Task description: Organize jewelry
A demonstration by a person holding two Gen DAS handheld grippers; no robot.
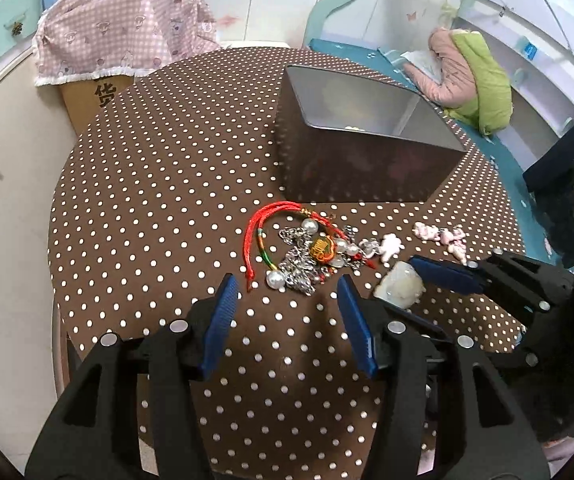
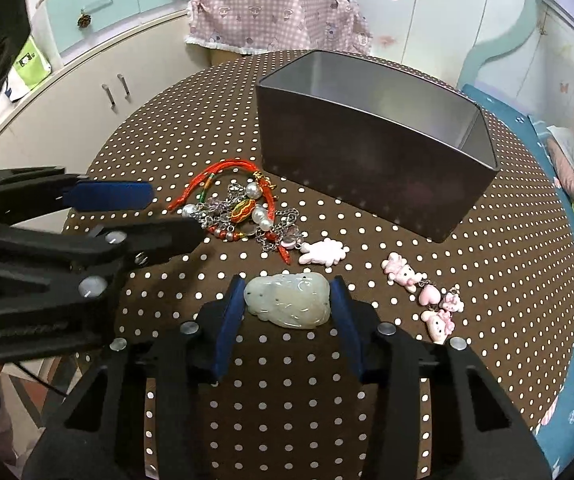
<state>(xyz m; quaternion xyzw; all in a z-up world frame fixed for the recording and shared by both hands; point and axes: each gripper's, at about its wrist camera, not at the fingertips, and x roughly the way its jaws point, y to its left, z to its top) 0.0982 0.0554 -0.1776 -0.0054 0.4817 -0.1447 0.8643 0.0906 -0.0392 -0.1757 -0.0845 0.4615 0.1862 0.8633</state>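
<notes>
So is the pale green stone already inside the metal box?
No, the pale green stone lies on the dotted table between the right gripper fingers, in front of the metal box.

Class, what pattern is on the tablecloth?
White polka dots on brown tablecloth; clearest in the right wrist view.

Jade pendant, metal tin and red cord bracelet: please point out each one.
Jade pendant (image 2: 287,300): right wrist view, middle of the carved face.
Metal tin (image 2: 367,168): right wrist view, near outer wall.
Red cord bracelet (image 1: 265,220): left wrist view, red loop.
</notes>
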